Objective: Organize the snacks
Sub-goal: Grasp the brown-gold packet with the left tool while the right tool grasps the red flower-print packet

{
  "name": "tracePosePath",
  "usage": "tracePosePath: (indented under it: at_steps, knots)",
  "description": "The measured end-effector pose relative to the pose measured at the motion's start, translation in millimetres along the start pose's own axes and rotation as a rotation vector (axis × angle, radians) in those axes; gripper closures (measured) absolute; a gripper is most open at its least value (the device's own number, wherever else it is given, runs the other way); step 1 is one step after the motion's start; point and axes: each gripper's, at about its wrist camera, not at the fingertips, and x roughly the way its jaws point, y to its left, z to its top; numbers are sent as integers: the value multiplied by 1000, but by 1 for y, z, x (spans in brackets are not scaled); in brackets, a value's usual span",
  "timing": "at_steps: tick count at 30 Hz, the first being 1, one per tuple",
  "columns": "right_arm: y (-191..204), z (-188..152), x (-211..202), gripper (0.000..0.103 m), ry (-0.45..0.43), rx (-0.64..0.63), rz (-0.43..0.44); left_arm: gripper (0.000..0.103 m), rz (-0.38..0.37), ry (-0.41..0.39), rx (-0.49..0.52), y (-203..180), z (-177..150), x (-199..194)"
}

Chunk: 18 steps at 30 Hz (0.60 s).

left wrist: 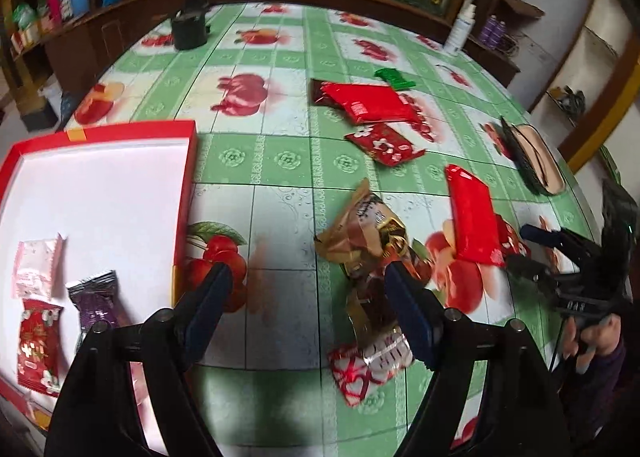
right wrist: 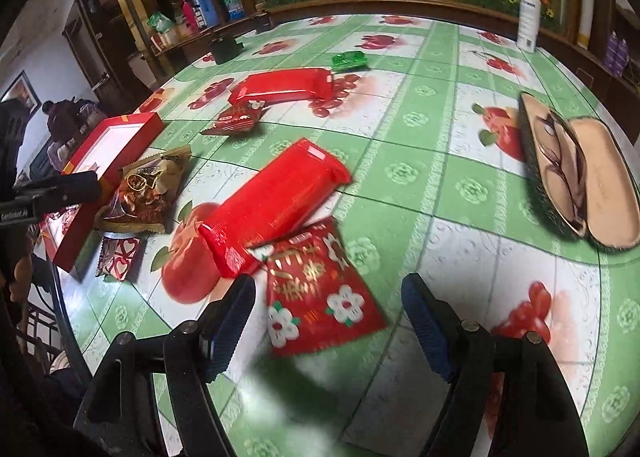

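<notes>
With both grippers, left (left wrist: pixel 306 297) and right (right wrist: pixel 328 321), spread and empty, the flowered packet (right wrist: pixel 320 293) was judged next, to be pinched and carried left to the box (left wrist: pixel 188 185).

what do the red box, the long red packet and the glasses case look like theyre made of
Red box: likely cardboard, with thin stiff walls and a matte white inside. Long red packet: glossy plastic film, shown by bright highlights and crimped ends. Glasses case: hard shell with a dark textured outside and a smooth tan lining, possibly faux leather.
</notes>
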Motion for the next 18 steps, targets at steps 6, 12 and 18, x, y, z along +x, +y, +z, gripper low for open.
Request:
tracePosePath:
  at_steps: [6,12,18]
  knots:
    - [12,3,8,26,-3,-63,-52,24,-32,29,-55,-3,9,16]
    - [33,1,10,57,-35,-116,-98,24,-31,19,-44,-19,19,20]
    - [27,7,14,57,-68,-41,-72,24,-67,12,-45,-23,29,18]
